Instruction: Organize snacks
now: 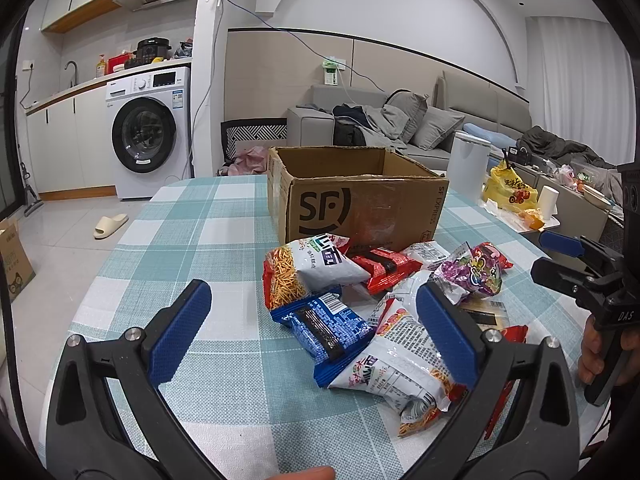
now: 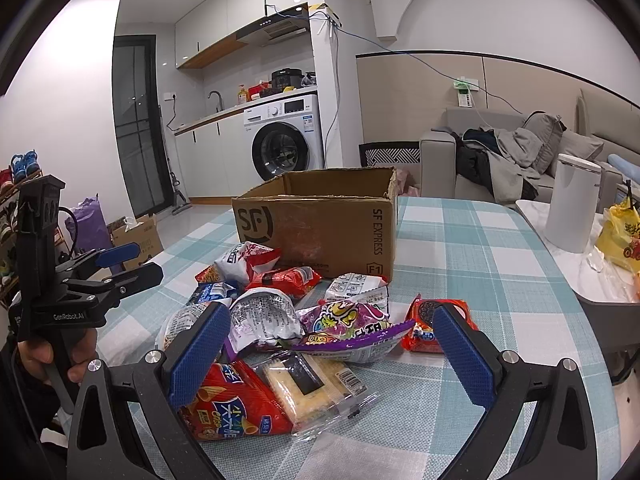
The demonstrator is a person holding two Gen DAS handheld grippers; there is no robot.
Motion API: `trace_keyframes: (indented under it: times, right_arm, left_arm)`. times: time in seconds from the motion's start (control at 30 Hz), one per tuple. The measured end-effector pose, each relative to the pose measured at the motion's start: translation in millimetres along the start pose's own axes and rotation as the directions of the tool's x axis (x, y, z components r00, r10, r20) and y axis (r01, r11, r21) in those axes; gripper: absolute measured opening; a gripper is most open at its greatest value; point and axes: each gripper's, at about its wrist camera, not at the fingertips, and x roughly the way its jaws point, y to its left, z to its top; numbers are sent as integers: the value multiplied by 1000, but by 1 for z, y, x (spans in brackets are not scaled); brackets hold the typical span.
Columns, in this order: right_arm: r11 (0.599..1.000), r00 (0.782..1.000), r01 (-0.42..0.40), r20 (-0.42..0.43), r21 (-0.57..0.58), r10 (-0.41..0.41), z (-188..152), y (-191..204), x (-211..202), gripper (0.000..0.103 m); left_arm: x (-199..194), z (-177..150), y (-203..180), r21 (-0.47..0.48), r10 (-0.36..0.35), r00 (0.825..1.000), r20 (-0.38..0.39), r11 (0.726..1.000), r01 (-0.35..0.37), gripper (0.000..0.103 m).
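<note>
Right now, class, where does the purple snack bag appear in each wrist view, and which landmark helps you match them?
Left wrist view: purple snack bag lies right of centre, beyond the right finger's tip.
Right wrist view: it lies at centre, between the open fingers.
Shared landmark: the SF Express cardboard box behind the pile.

Glossy plastic snack packets (image 2: pixel 344 320), matt cardboard box (image 2: pixel 320 224)
</note>
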Motion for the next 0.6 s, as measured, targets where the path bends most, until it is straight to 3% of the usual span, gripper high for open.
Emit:
trace_keyframes:
  times: [0.6]
  right_arm:
    - [1000,1000,1,-1,-2,-1,0,1,0,103]
  left_arm:
    - [0,0,0,1,1,1000,1,1000,-1,102]
